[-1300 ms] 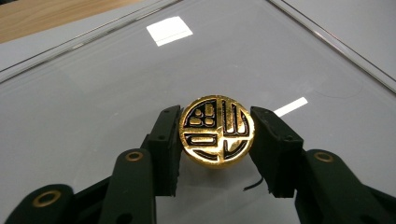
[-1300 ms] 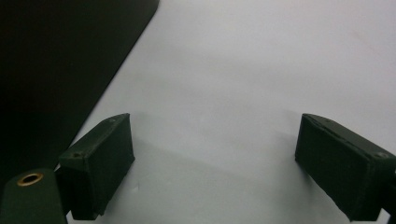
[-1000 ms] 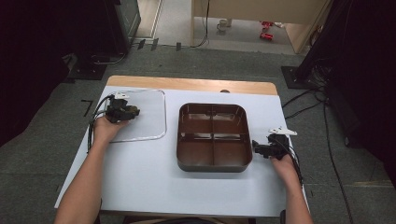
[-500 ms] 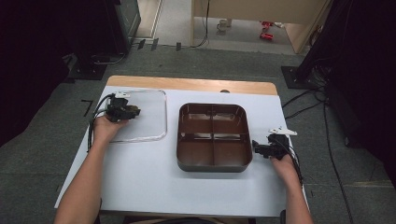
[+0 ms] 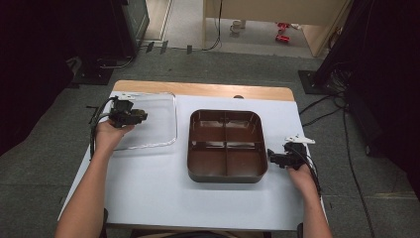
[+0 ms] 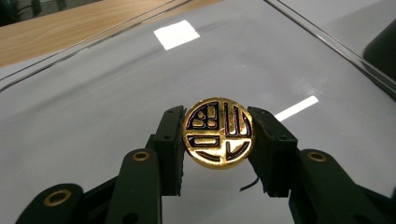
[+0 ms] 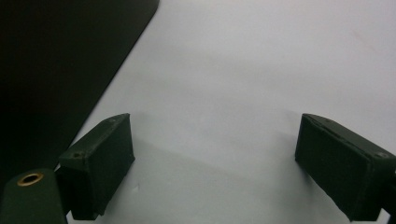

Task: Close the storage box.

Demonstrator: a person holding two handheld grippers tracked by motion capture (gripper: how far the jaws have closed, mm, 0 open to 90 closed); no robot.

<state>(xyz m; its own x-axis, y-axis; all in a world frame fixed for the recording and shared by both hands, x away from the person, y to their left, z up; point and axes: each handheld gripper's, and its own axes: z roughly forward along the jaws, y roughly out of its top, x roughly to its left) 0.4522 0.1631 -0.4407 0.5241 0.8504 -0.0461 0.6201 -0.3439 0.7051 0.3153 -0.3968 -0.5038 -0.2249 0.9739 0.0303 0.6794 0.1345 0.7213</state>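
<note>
Both forearms come in from the six o'clock edge of the bench [image 5: 148,198], a pale, smooth, matt white top with a strip of bare wood along its far side. The right hand [image 5: 299,176] lies low on the bench at about four o'clock, wrist straight, pointing the right tool [image 5: 271,157] toward nine o'clock at the near right corner of the tray [image 5: 225,173]; in the right gripper view its two blocky black jaws stand wide apart with nothing between them, over plain white surface, the dark rounded wall of the tray just beside the left jaw. The tray is brown, glossy plastic, squarish with rounded corners, split by a cross wall into four compartments, and sits at the middle of the bench. The left forearm reaches farther up, toward ten o'clock, the left hand [image 5: 106,136] raised a little with the left tool [image 5: 141,116] aimed toward three o'clock. Its jaws are closed on a coin [image 6: 218,132], a round, shiny gold disc with raised dark-lined markings, held upright by its edges. Under it lies a clear lid [image 5: 158,124], a flat, see-through rounded rectangle with a raised rim that catches reflections of the ceiling lights, well apart from the tray.
</note>
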